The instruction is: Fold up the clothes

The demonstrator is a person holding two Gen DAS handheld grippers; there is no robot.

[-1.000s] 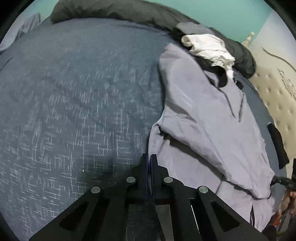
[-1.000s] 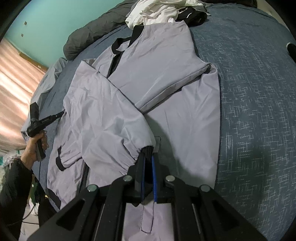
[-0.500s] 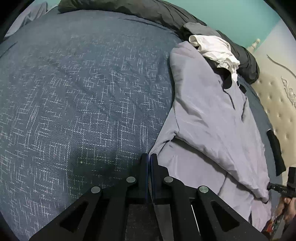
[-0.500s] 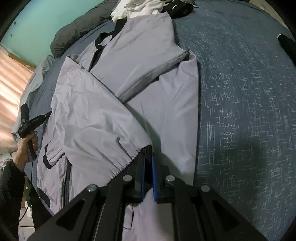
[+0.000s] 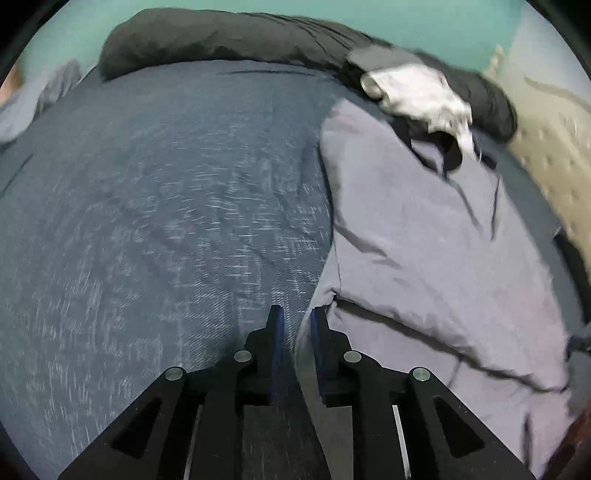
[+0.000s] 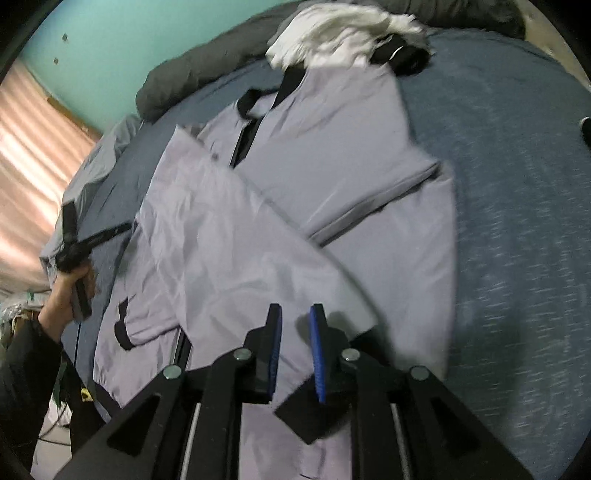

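Both jaws opening, nothing gripped: left gripper (image 5: 295, 321) at the jacket (image 5: 424, 240) edge, lower centre; right gripper (image 6: 295, 321) over its sleeve; open bedspread (image 5: 166, 221) left.

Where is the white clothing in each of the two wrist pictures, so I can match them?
Left wrist: white clothing at upper right, on the dark duvet.
Right wrist: white clothing at top centre, above the jacket's collar.
Shared landmark: the grey jacket just below it.
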